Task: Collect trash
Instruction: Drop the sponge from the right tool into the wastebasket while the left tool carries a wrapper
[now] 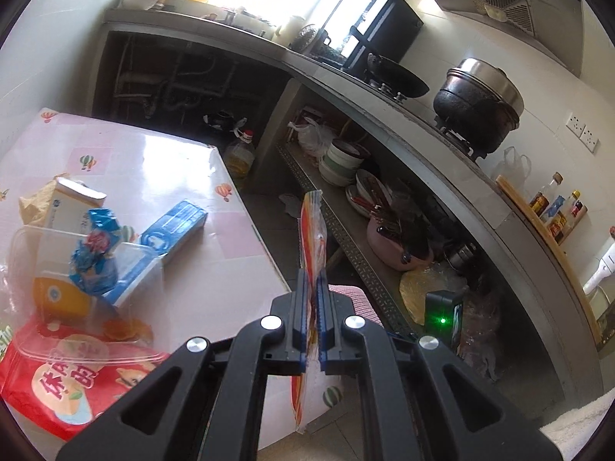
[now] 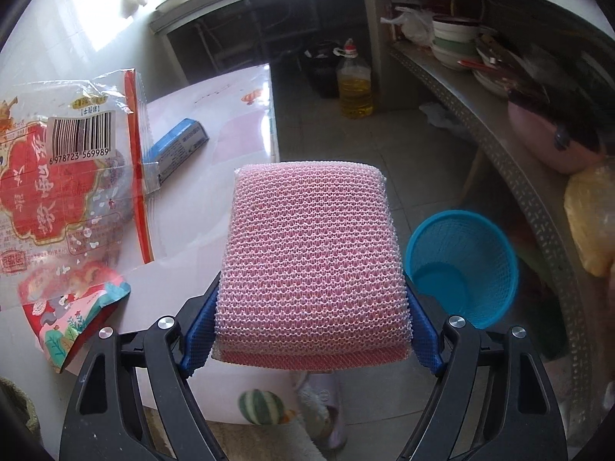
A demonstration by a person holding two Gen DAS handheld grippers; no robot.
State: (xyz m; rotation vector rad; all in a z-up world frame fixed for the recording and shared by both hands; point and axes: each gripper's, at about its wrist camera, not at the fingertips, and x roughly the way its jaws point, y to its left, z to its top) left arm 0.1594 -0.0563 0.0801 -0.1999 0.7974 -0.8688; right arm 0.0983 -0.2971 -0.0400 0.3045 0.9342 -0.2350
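Note:
My left gripper point(image 1: 313, 282) is shut on a thin red-and-white plastic wrapper point(image 1: 312, 230), seen edge-on and held up beyond the table corner. The same wrapper point(image 2: 69, 176), with its barcode, hangs at the left of the right wrist view. My right gripper point(image 2: 313, 307) has its blue pads point(image 2: 200, 326) pressed on both sides of a pink mesh sponge point(image 2: 311, 249). A blue mesh trash basket point(image 2: 461, 269) stands on the floor just right of the sponge. On the pink-patterned table point(image 1: 161, 161) lie a blue box point(image 1: 175, 224), a crumpled blue wrapper point(image 1: 96, 253), a clear plastic tub point(image 1: 50, 269) and a red snack bag point(image 1: 57, 384).
A concrete counter point(image 1: 384, 115) carries a wok and a big black pot point(image 1: 476, 103). Its lower shelf point(image 2: 480, 123) holds stacked bowls and a pink basin point(image 2: 553, 142). An oil bottle point(image 2: 353, 84) stands on the tiled floor. A slippered foot point(image 2: 323, 407) shows below the sponge.

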